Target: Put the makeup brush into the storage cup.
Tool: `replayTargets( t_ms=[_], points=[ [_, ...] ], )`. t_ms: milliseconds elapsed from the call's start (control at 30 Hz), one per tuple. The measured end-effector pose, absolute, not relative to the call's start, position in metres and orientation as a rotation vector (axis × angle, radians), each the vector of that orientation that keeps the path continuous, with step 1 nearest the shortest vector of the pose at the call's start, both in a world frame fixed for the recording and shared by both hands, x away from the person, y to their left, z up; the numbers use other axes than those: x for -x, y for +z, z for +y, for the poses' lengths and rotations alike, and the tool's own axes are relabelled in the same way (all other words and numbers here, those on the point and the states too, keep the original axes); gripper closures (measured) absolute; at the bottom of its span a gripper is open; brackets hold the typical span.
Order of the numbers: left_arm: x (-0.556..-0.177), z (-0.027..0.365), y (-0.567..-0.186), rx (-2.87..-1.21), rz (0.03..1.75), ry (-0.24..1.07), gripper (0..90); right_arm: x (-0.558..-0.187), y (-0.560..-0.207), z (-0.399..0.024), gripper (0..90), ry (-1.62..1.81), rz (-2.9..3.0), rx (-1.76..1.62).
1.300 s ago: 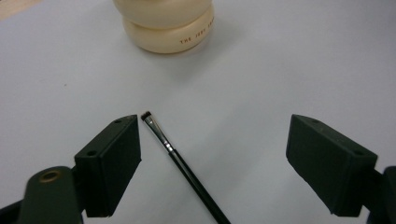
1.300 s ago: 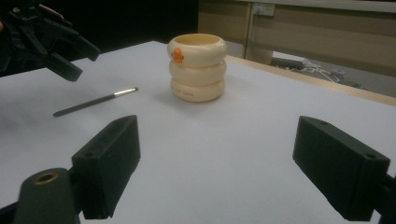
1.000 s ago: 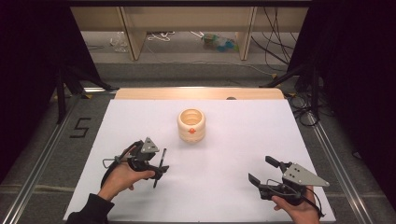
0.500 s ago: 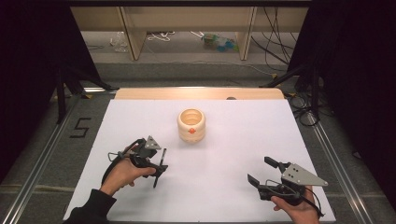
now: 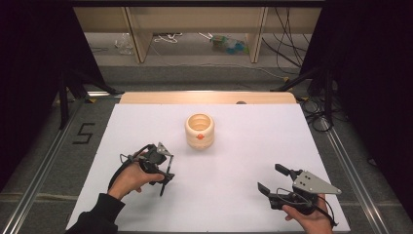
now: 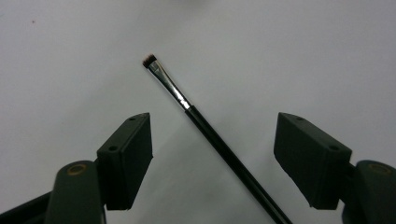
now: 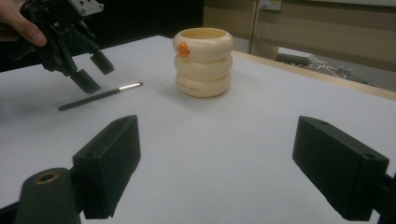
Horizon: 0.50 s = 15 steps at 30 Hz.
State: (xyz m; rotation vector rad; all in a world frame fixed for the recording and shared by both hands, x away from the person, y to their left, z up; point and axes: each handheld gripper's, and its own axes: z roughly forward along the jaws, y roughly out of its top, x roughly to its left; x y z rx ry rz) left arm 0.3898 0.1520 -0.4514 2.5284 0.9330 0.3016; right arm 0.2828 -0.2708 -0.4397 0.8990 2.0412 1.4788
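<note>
A thin black makeup brush (image 6: 205, 126) with a silver ferrule and a dark tip lies flat on the white table (image 5: 243, 146). My left gripper (image 5: 163, 178) points down over the brush (image 5: 164, 183), jaws either side of the handle. The jaws have just been closing, but the pads (image 6: 128, 149) stand clear of the brush and the gripper is open. A cream ringed cup (image 5: 199, 131) with an orange mark stands upright at mid-table. My right gripper (image 5: 271, 178) rests low near the front right, open and empty, aimed at the cup (image 7: 203, 63) and brush (image 7: 98, 97).
A wooden strip (image 5: 209, 97) borders the table's far edge. Shelving and loose cables (image 5: 224, 44) lie on the floor beyond. A metal rail (image 5: 44, 170) and a "5" mark run along the left side. In the right gripper view the left gripper (image 7: 95, 74) hangs above the brush.
The left hand has shifted slightly over the brush and sits a little lower. The right gripper, cup and brush have not moved.
</note>
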Motion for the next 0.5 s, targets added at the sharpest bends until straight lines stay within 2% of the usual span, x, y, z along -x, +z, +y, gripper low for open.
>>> replayTargets(
  t_ms=[167, 433, 500],
  points=[
    [-0.3954, 0.1519, -0.4554, -2.552, 0.947, 0.307, 32.9, -0.2831, -0.4403, -0.2701, 16.5, 1.485, 2.034, -0.897],
    [-0.3977, 0.1494, -0.4565, -2.578, 0.966, 0.245, 43.9, -0.2845, -0.441, -0.2697, 16.5, 1.485, 2.031, -0.877],
    [-0.3987, 0.1492, -0.4559, -2.593, 0.966, 0.228, 44.2, -0.2832, -0.4404, -0.2697, 16.5, 1.478, 2.055, -0.894]
  ],
)
